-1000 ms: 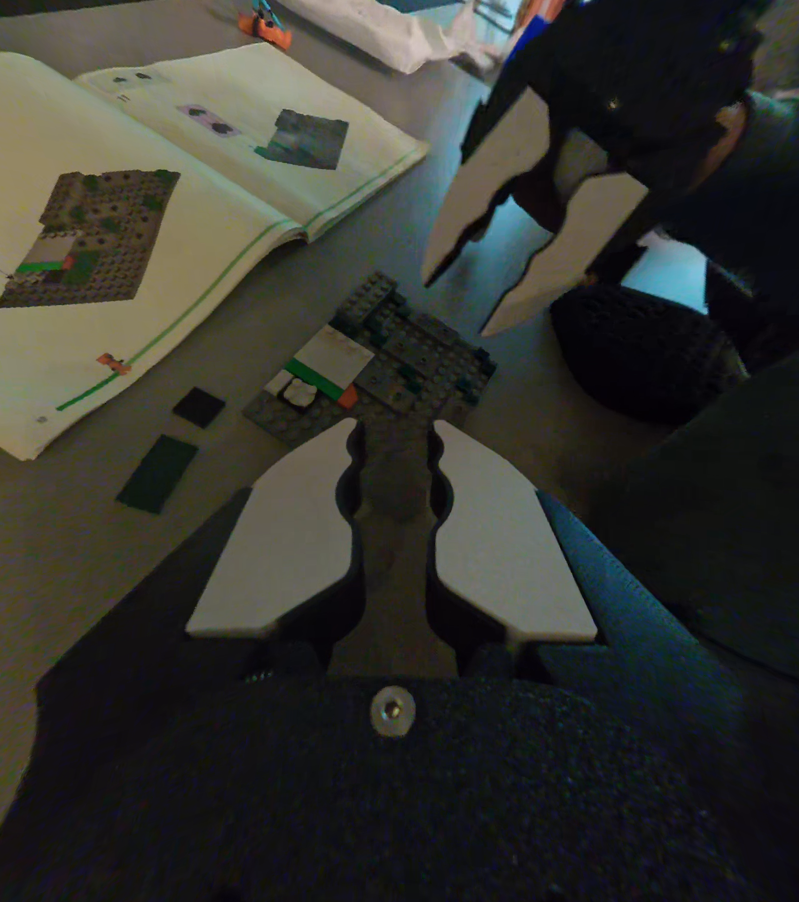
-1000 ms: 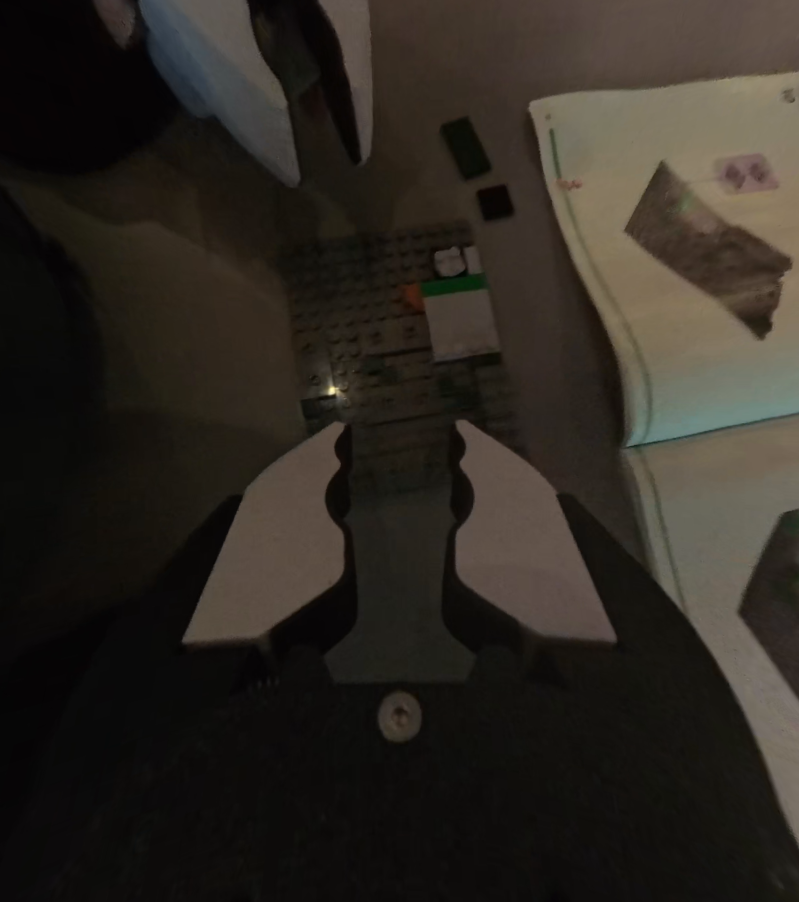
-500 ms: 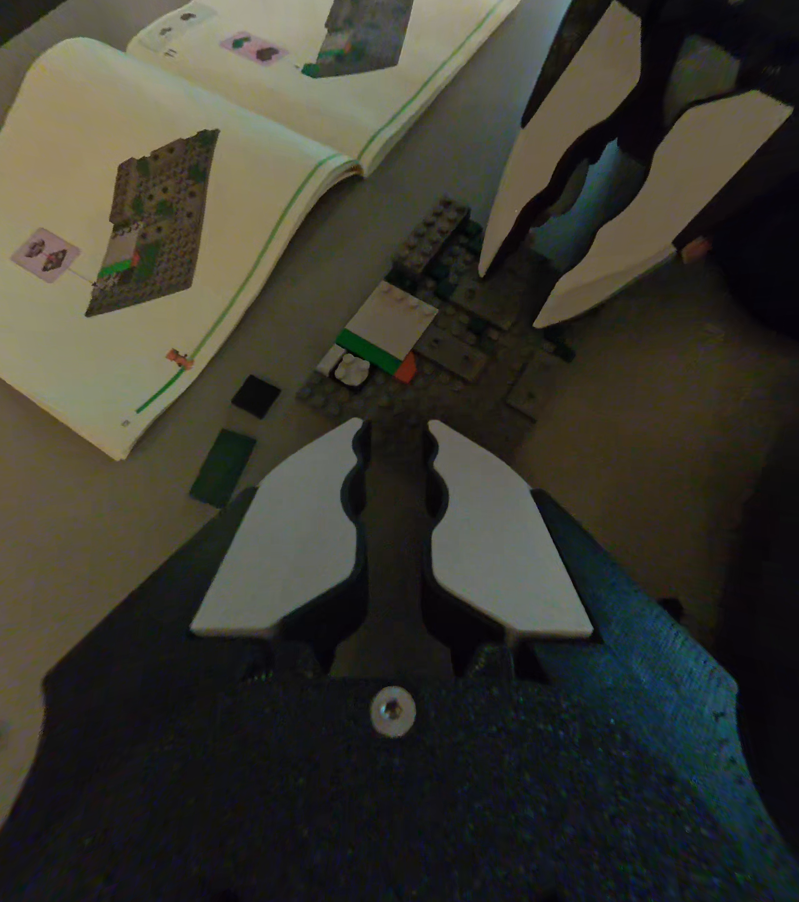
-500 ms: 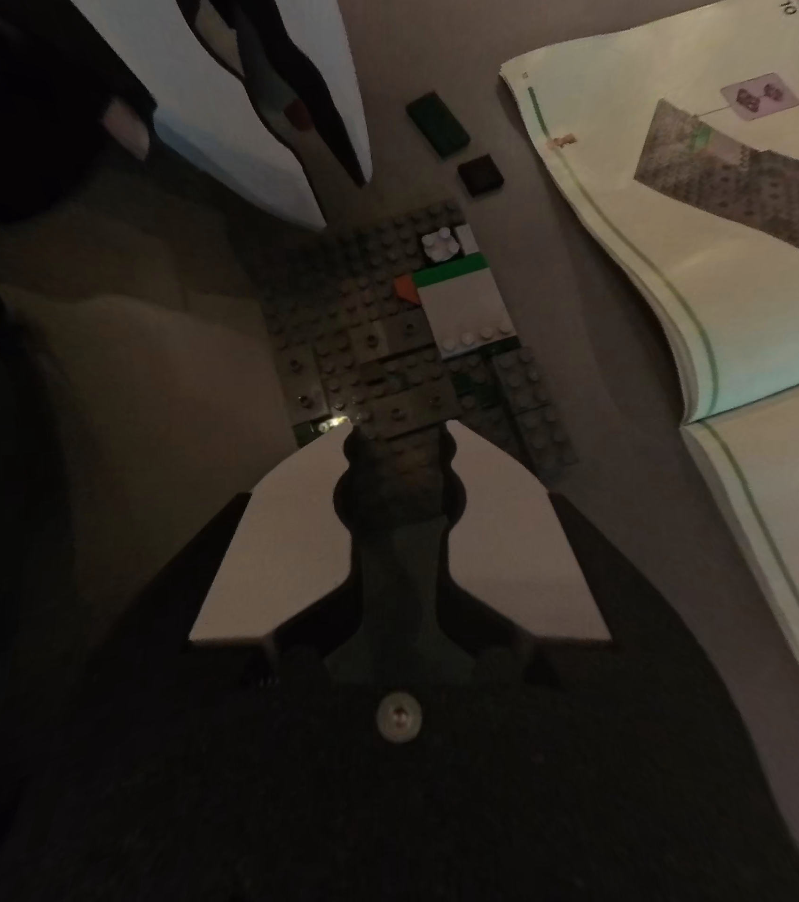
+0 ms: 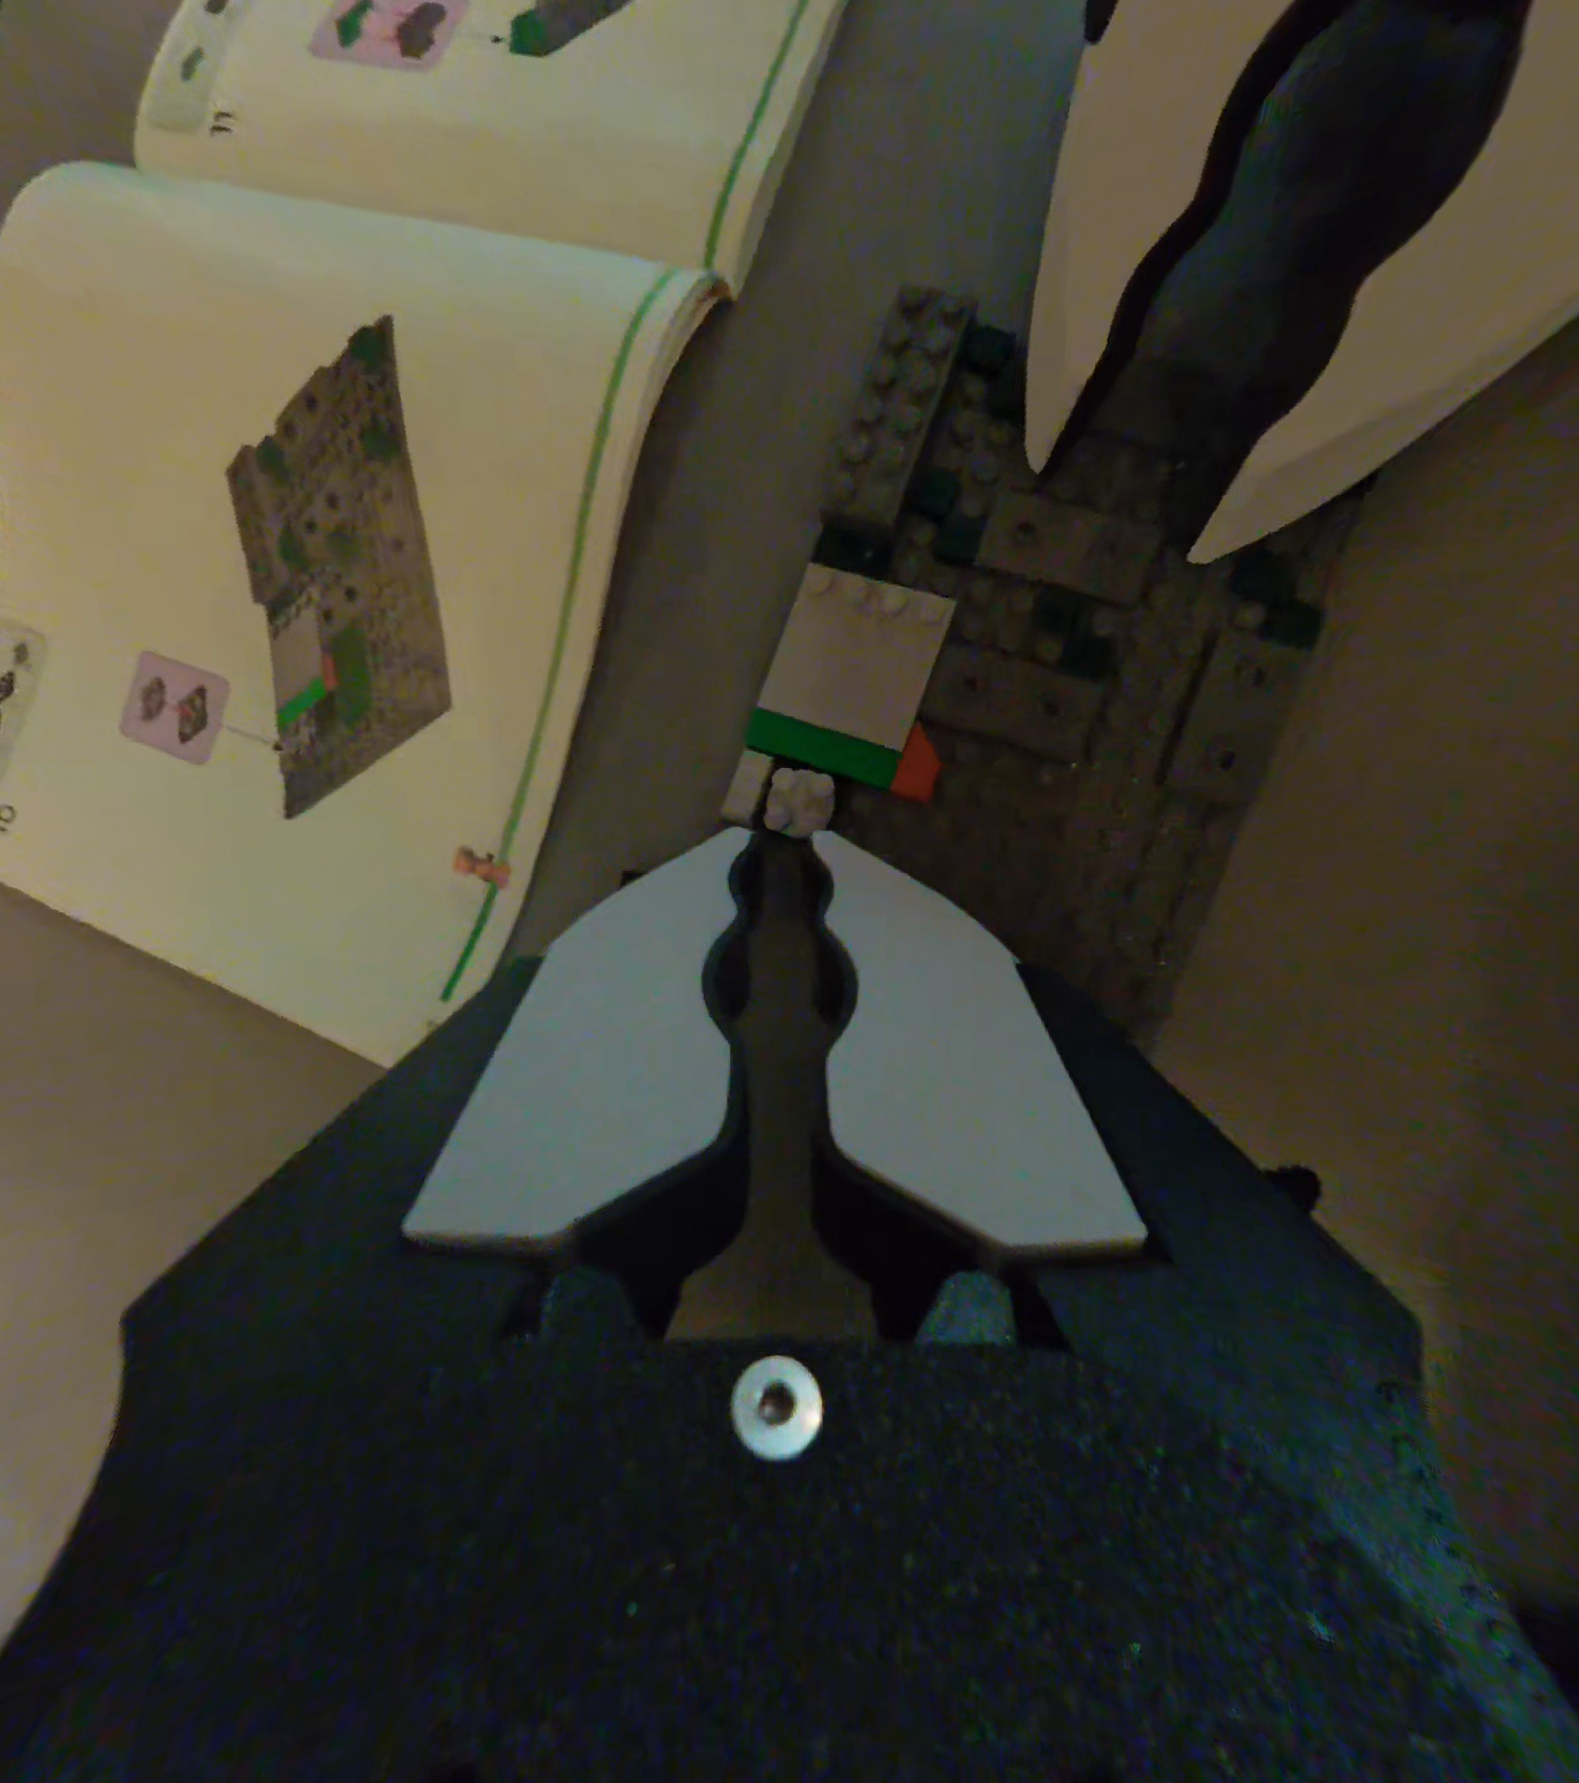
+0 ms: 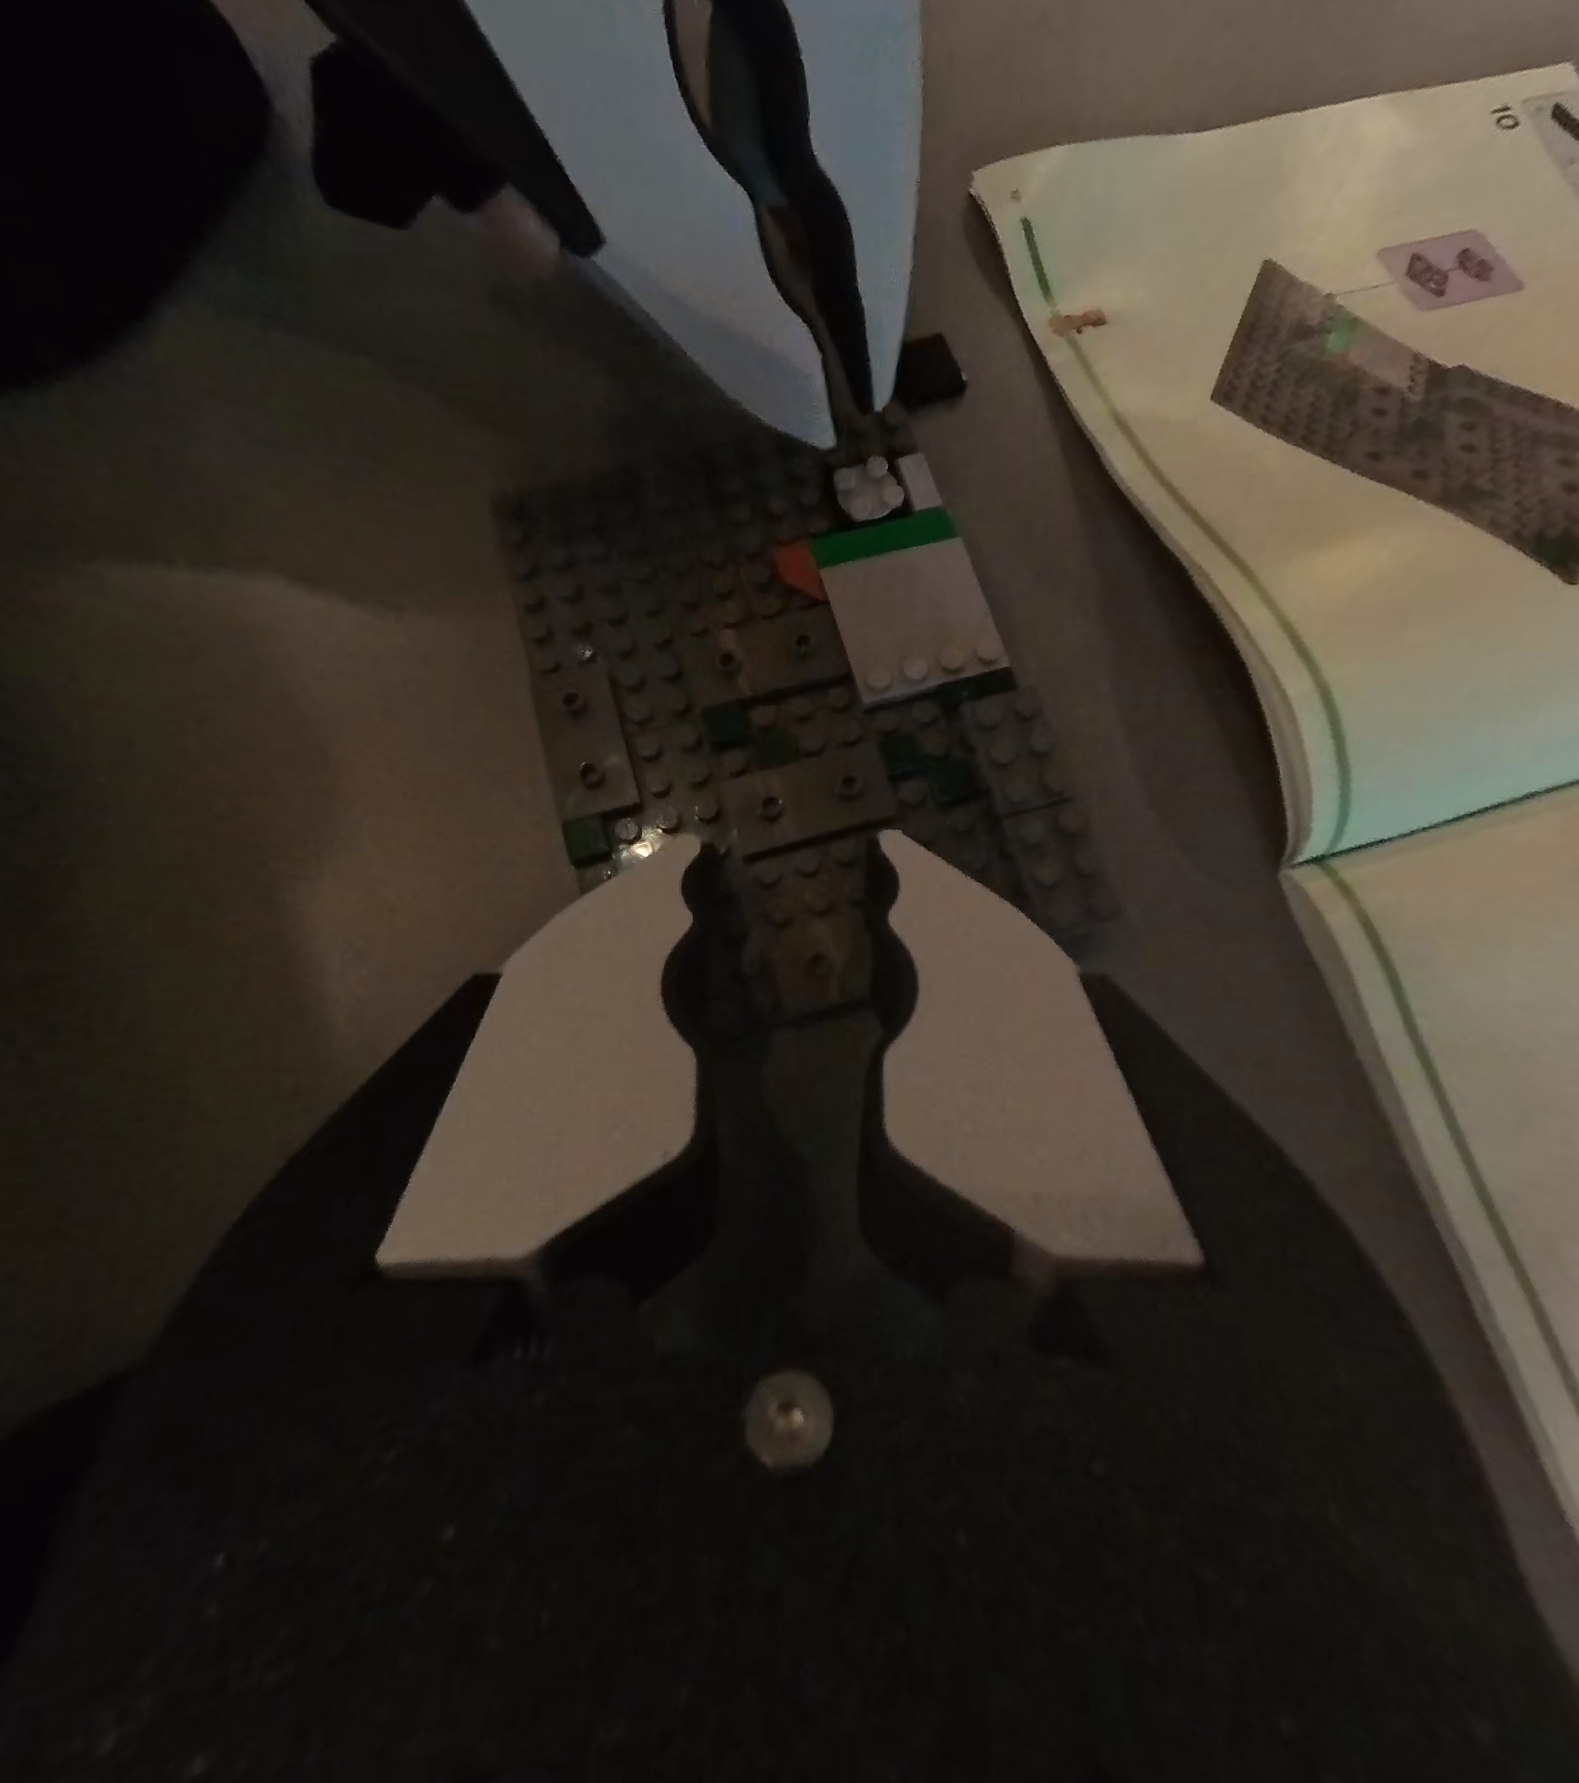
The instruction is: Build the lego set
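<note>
A grey Lego build (image 5: 1104, 772) lies flat on the table, with a white tile (image 5: 853, 656), a green strip (image 5: 815, 748) and an orange-red piece (image 5: 921, 767) on it. My left gripper (image 5: 781, 841) is at the build's corner, its tips right by a small white studded piece (image 5: 800, 801). Its jaws stand only a narrow gap apart and hold nothing. In the right wrist view the left gripper (image 6: 848, 425) points down at that piece (image 6: 868, 487). My right gripper (image 6: 795, 849) is open and empty over the opposite edge of the build (image 6: 670, 675).
An open instruction booklet (image 5: 187, 482) lies beside the build, also in the right wrist view (image 6: 1345, 579). A small black tile (image 6: 935, 371) lies on the table just past the build's corner. A dark sleeve (image 6: 43, 193) fills the upper left of the right wrist view.
My left gripper has moved forward to the build's corner and its jaws have narrowed. My right gripper has come closer over the build's far edge. The loose tiles have left the left wrist view.
</note>
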